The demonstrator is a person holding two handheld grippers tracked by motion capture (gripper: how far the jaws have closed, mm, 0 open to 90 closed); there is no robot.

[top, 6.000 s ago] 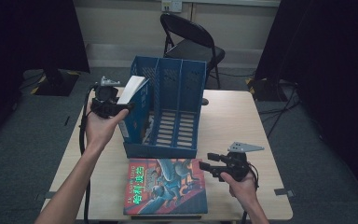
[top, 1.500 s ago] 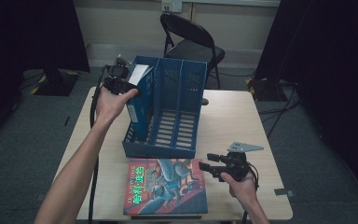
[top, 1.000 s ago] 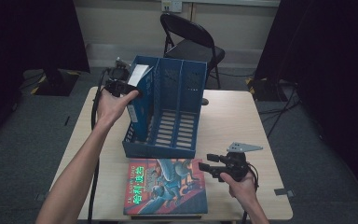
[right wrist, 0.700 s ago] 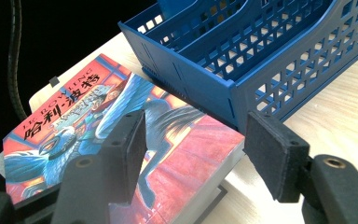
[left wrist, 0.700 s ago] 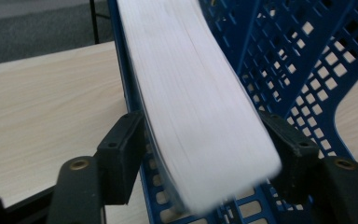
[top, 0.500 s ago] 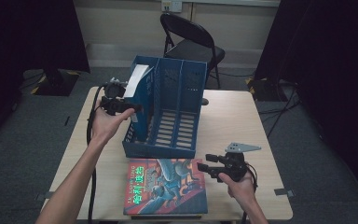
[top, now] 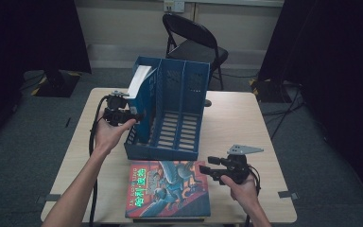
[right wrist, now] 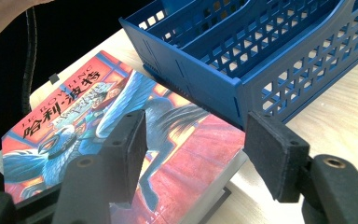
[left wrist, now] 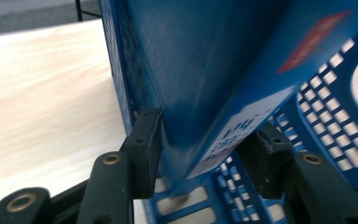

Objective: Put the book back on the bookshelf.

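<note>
Left fingers (left wrist: 140, 154), just closing, straddle a tilted blue book (left wrist: 205, 79) in the rack (top: 179, 118); right fingers (right wrist: 279, 158) spread empty.

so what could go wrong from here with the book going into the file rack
The blue book stands tilted in the blue rack's left slot, and the left gripper pads barely bracket its lower corner, one pad apart from it, so it may slip or topple. Pushing it could slide the light rack toward the picture book by the right gripper.
</note>
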